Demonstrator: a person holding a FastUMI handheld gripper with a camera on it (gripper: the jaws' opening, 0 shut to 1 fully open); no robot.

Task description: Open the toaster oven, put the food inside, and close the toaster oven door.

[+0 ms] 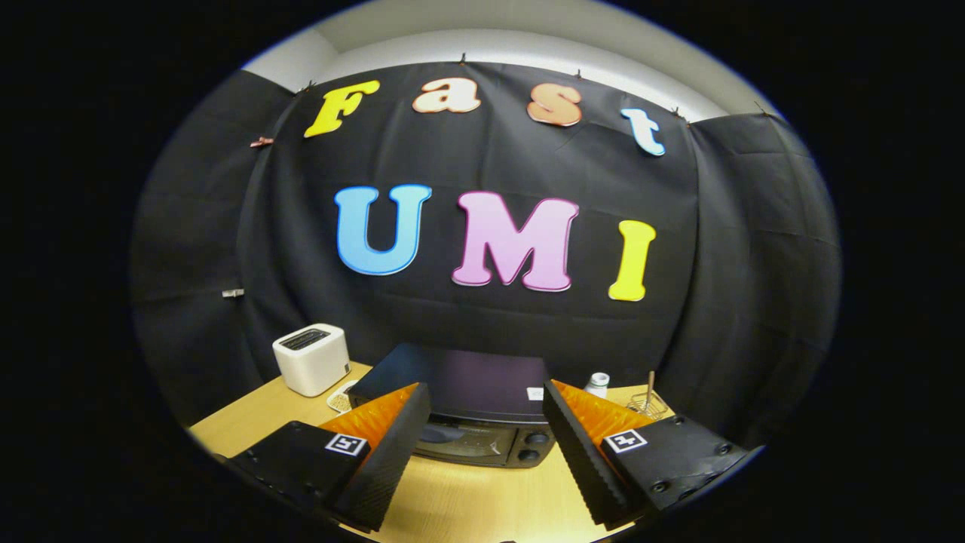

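- Right now the gripper (pixel 486 445) sits low in the frame with its two fingers spread wide, nothing held between them.
- Just ahead of the fingers, in the lower centre, stands the toaster oven (pixel 467 407) — a dark box on the wooden table (pixel 467 501), seen from above and in front.
- Its door (pixel 460 441) appears closed; the glass front shows in the gap between the fingers, with two round knobs (pixel 534 446) at its right end.
- To the left of the oven, in the lower left of the frame, a white slot toaster (pixel 311 359) stands on the table near the black cloth wall (pixel 196 249).
- Between that toaster and the oven lies a small pale object (pixel 341 395), partly hidden — what it is cannot be told.
- At the lower right, beyond the right finger, a small white jar (pixel 598 384) stands beside the oven.
- Further right, a wire basket (pixel 648 403) sits with a wooden stick upright in it.
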